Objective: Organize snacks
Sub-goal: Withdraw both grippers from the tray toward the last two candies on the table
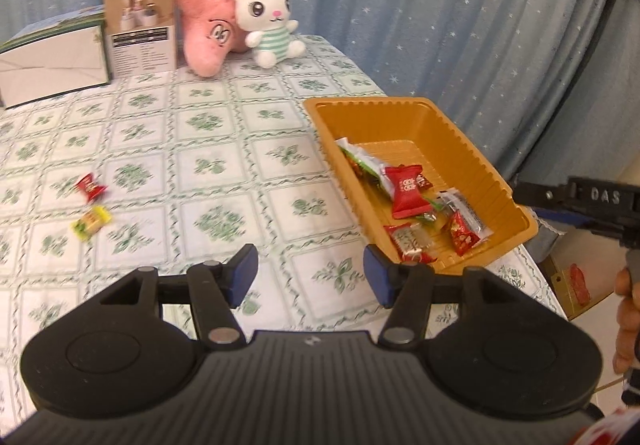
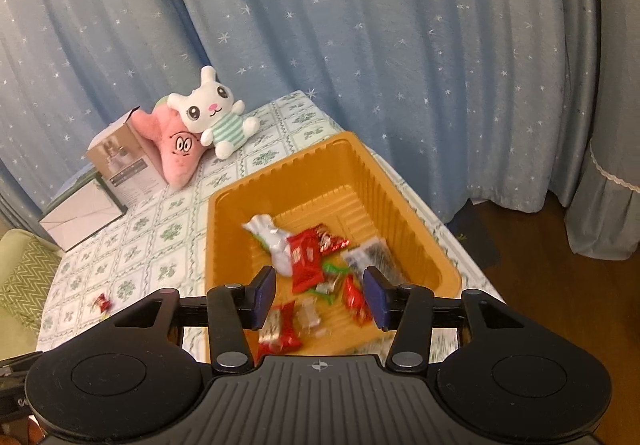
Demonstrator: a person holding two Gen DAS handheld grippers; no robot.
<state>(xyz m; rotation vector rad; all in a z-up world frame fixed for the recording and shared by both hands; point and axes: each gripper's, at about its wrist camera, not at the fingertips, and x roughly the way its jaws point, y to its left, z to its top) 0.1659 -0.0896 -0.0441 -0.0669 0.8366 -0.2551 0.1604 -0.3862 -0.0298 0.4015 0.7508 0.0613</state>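
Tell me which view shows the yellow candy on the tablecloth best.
The left wrist view: the yellow candy lies in plain sight beside the red candy, left of the tray. In the right wrist view only the red one shows; the yellow cannot be made out.

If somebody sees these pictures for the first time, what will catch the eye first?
Probably the orange tray at the table's right edge, with wrapped snacks piled inside. Next, the white plush rabbit leaning on a pink plush at the far side. Two loose candies, a red one and a yellow one, lie on the tablecloth left of the tray.
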